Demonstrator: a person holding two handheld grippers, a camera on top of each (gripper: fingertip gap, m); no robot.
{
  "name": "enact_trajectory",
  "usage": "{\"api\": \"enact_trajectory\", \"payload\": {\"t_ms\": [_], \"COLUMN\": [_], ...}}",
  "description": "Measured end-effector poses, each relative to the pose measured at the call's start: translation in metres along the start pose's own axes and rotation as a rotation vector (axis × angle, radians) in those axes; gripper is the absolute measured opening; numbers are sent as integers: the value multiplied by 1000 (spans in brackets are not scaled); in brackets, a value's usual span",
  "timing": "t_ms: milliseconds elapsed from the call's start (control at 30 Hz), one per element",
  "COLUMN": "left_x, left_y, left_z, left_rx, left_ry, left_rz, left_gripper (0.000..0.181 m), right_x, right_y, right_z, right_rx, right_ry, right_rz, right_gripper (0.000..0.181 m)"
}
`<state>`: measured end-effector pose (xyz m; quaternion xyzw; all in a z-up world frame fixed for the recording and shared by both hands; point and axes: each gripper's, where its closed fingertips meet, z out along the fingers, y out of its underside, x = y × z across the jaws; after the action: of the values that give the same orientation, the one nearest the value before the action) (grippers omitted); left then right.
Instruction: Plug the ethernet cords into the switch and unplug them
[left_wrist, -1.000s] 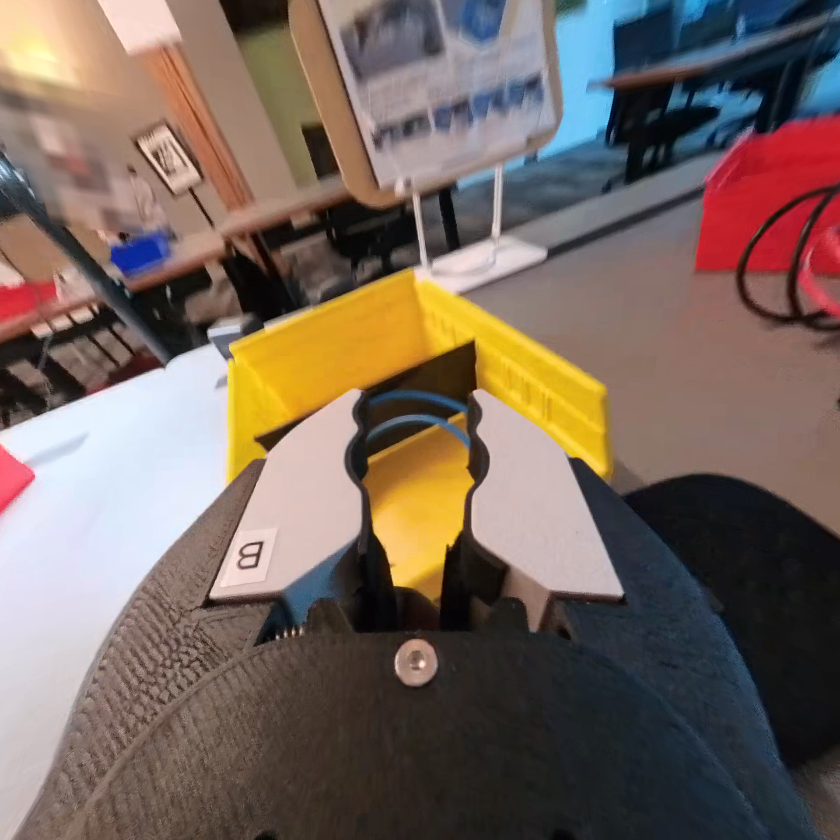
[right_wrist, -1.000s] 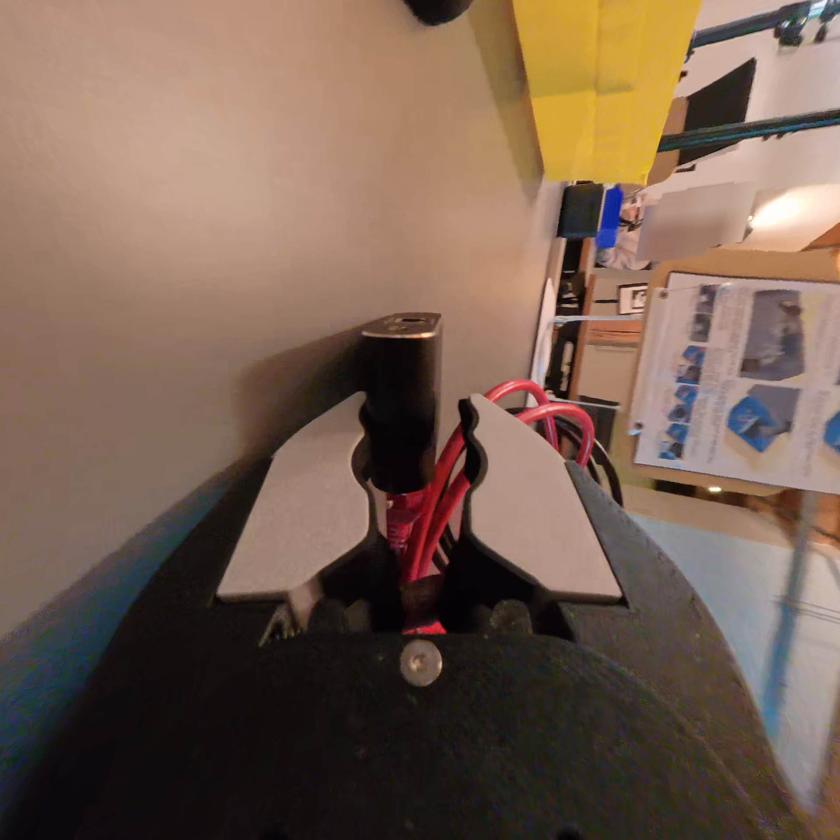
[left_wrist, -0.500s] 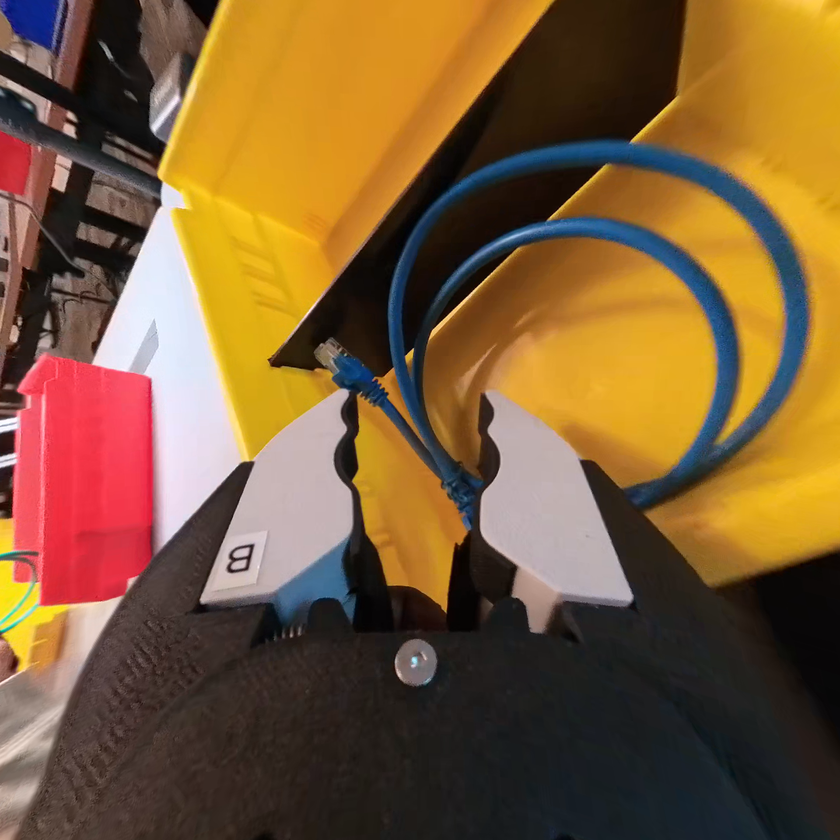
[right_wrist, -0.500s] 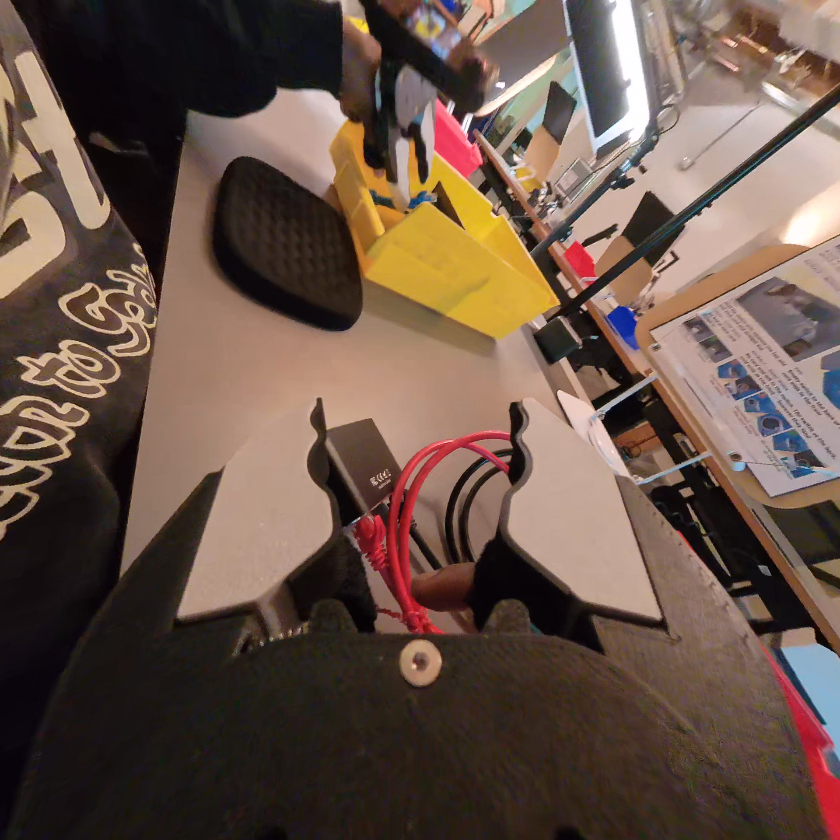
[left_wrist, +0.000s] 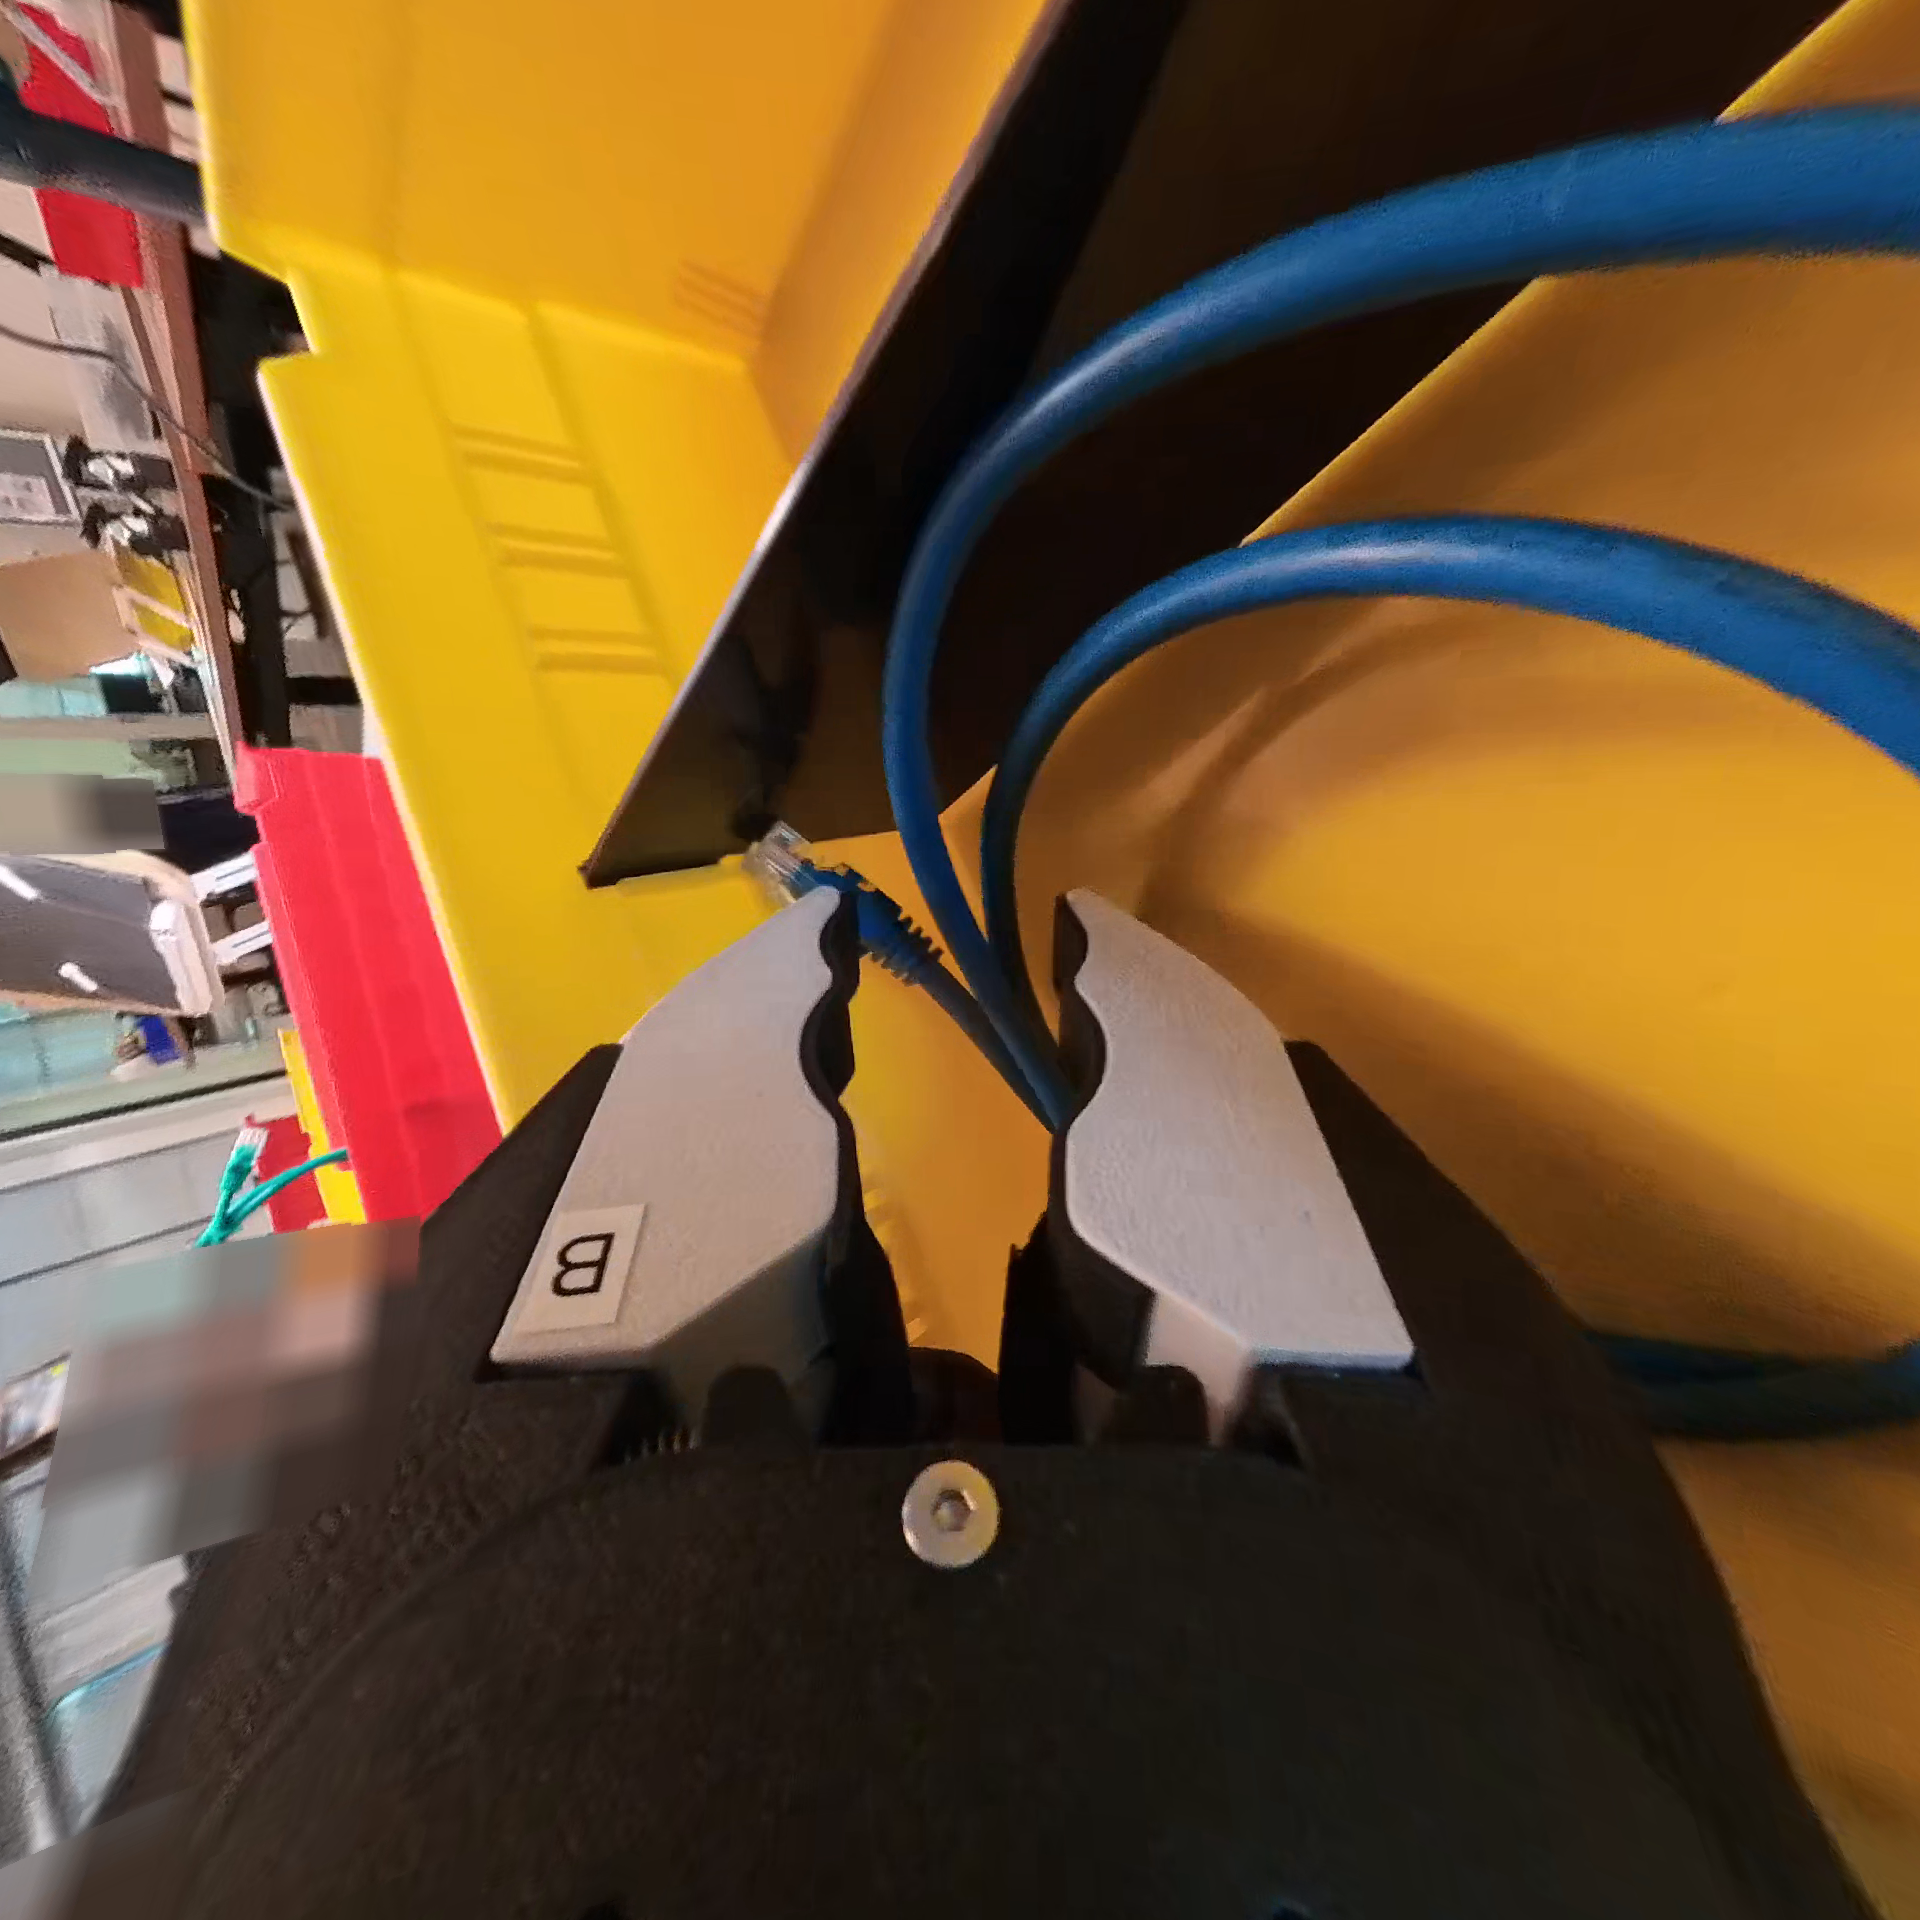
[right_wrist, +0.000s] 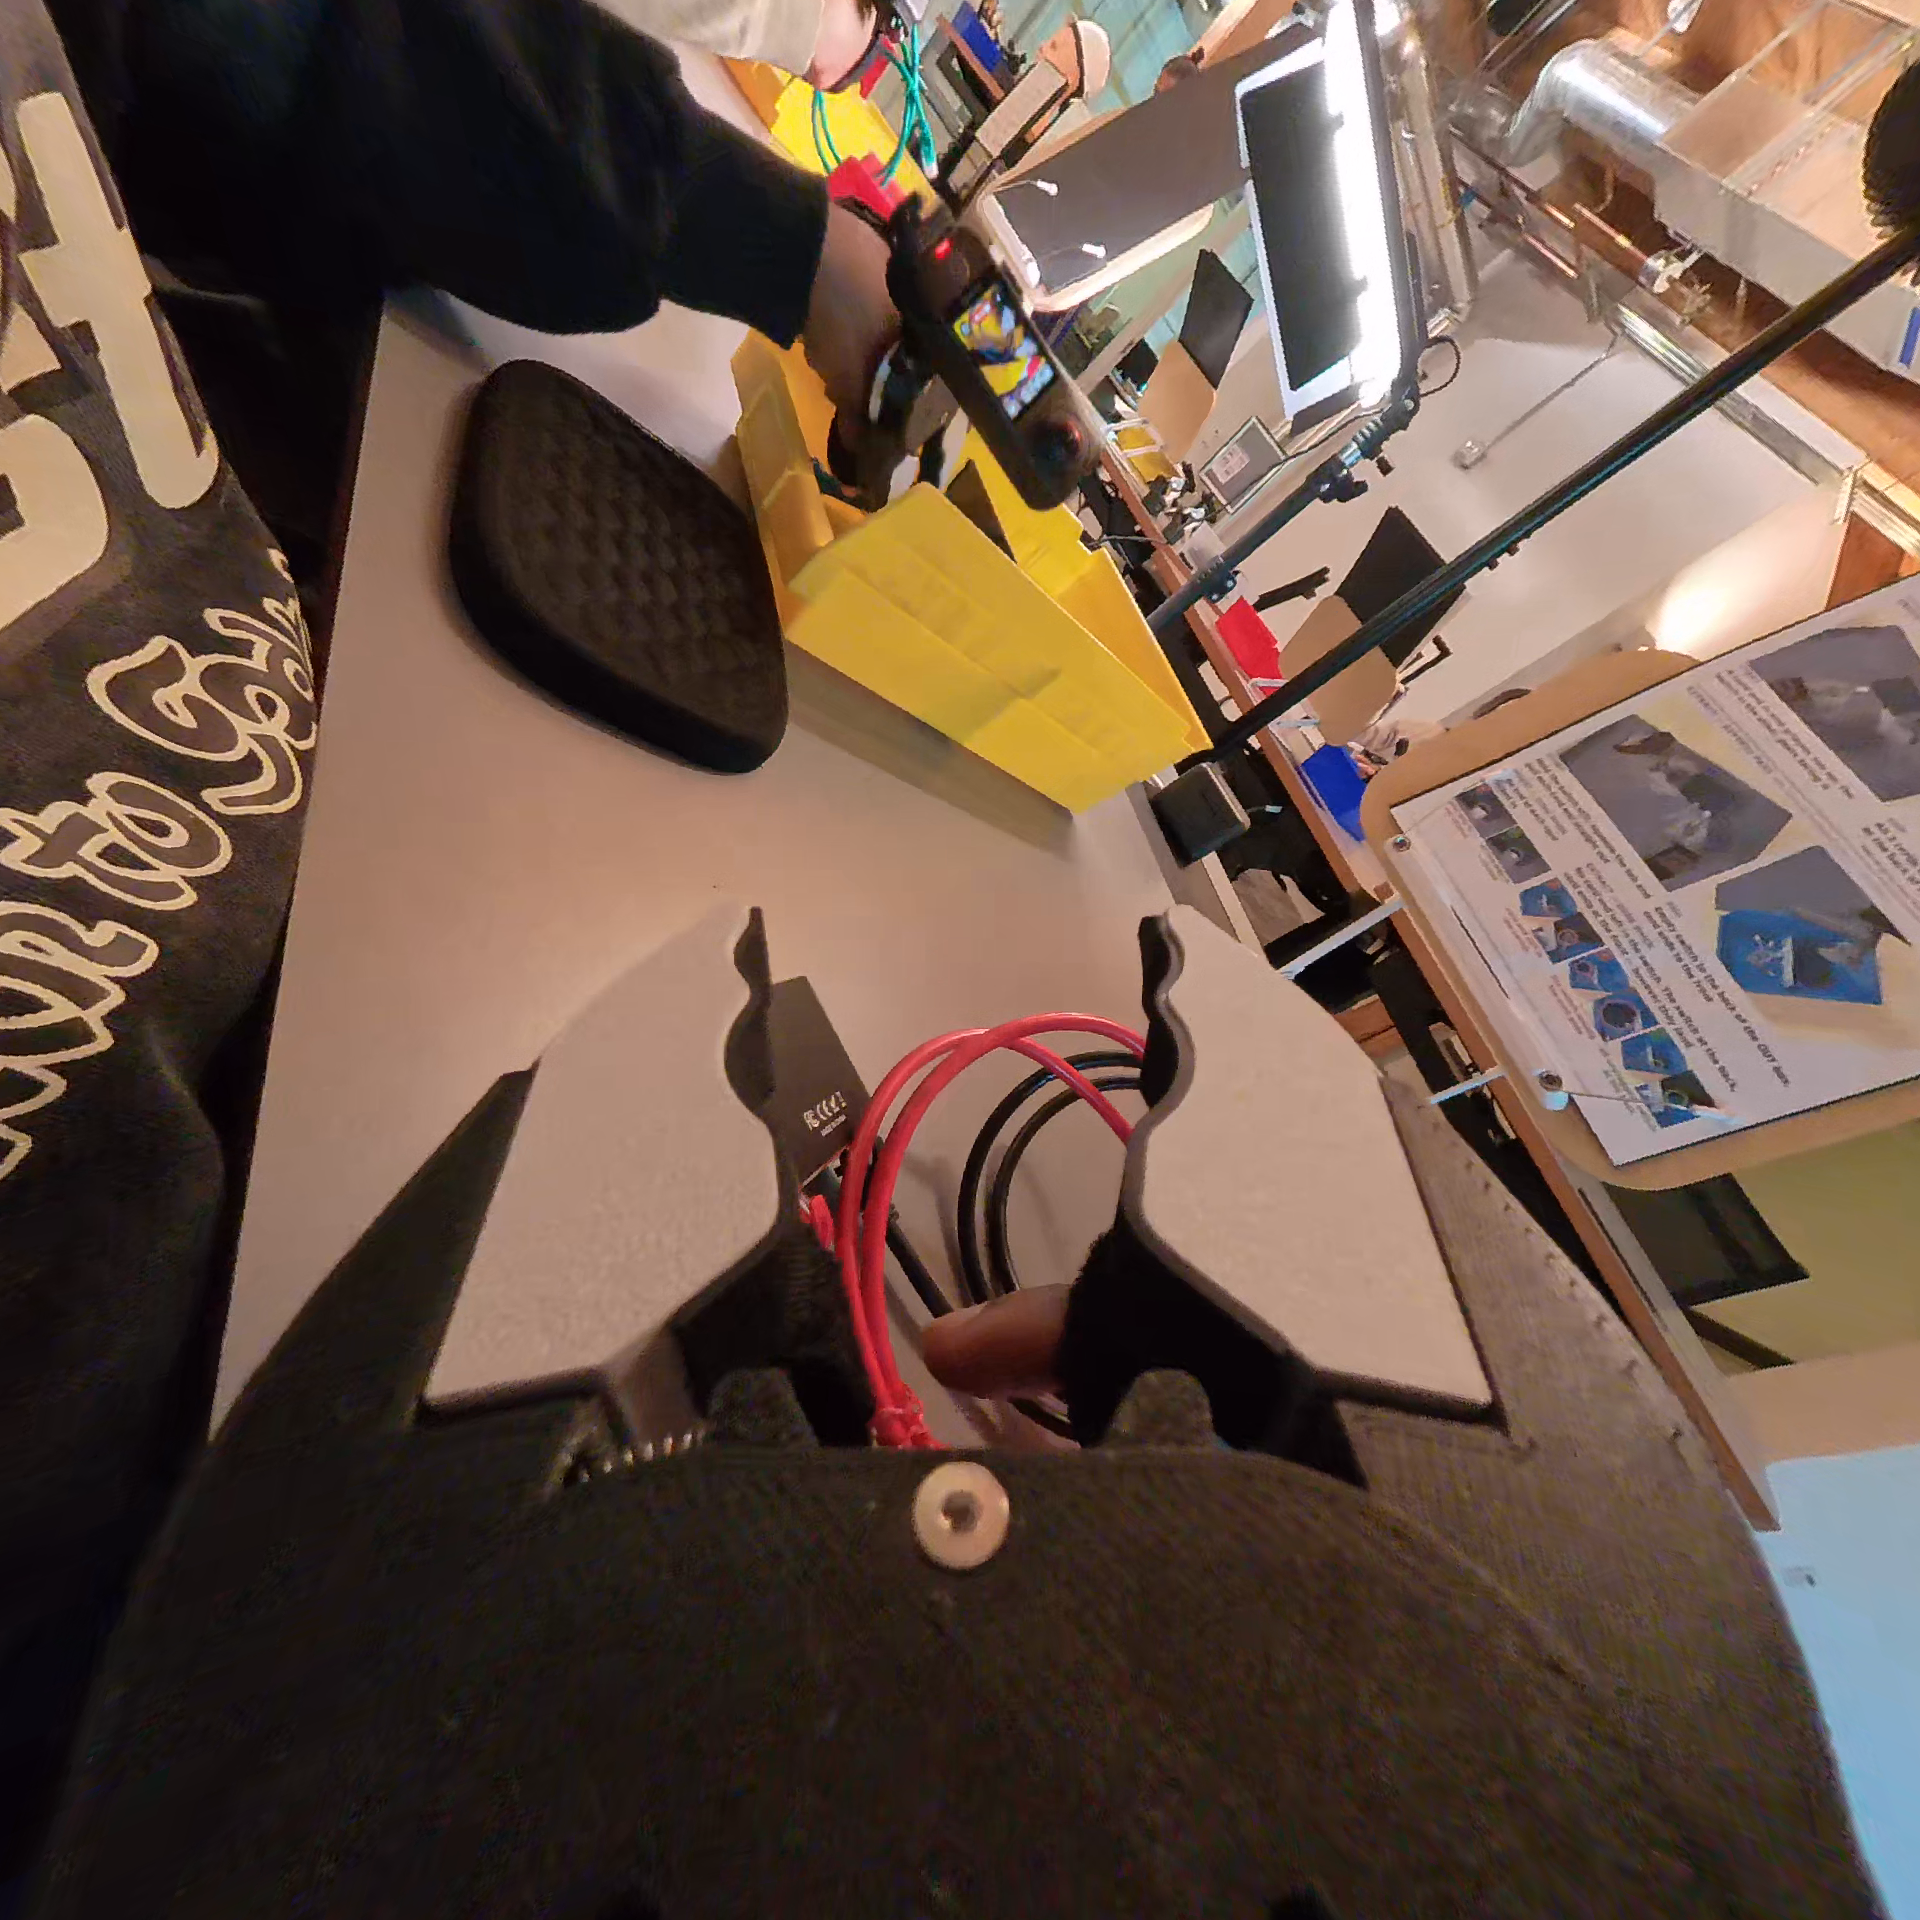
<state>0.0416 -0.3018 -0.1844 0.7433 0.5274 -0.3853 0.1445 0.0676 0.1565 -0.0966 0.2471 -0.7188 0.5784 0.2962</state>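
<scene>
In the left wrist view, a red bin (left_wrist: 343, 966) stands left of the yellow bin (left_wrist: 582, 436), with a green cord (left_wrist: 265, 1195) at its foot. The left gripper (left_wrist: 956, 935) reaches into the yellow bin, jaws spread. The blue cord (left_wrist: 1455, 582) lies coiled inside the bin; its clear plug (left_wrist: 779, 862) sits at the tip of the left finger (left_wrist: 717, 1122), just below a black divider (left_wrist: 935, 520), and the cord runs down across the gap to the right finger (left_wrist: 1205, 1164).

In the right wrist view, a black pad (right_wrist: 613, 571) lies on the bench (right_wrist: 499, 883) left of the yellow bin (right_wrist: 987, 665). The right gripper (right_wrist: 951, 956) hangs nearer, jaws spread wide and holding nothing. Between them on the bench lies the black switch (right_wrist: 816, 1081), with a red cord (right_wrist: 894, 1143) looping just right of it and a black cord (right_wrist: 997, 1153) further right. Whether the red cord is plugged in, I cannot tell.
</scene>
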Motion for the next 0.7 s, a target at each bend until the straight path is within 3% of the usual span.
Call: {"api": "enact_trajectory", "payload": {"t_ms": [67, 200, 367, 467, 567, 700], "left_x": [2, 1, -33, -59, -73, -64], "left_y": [0, -4, -17, -29, -46, -61], "left_z": [3, -3, -63, -120, -184, -267], "left_rx": [-14, 41, 277, 540, 907, 1457], "left_ry": [-13, -32, -130, -198, -170, 107], "left_rz": [17, -24, -169, -289, -435, -663], "left_gripper": [14, 7, 6, 6, 5, 5], "right_x": [0, 2, 4, 5, 8, 10], "right_y": [-1, 1, -7, -13, -16, -21], "right_z": [0, -1, -3, -4, -6, -7], "right_rx": [9, -1, 62, 108, 138, 185], "right_ry": [6, 20, 15, 12, 15, 20], "right_rz": [-4, -13, 50, 101, 141, 206], "right_gripper": [67, 65, 64, 63, 62, 59]}}
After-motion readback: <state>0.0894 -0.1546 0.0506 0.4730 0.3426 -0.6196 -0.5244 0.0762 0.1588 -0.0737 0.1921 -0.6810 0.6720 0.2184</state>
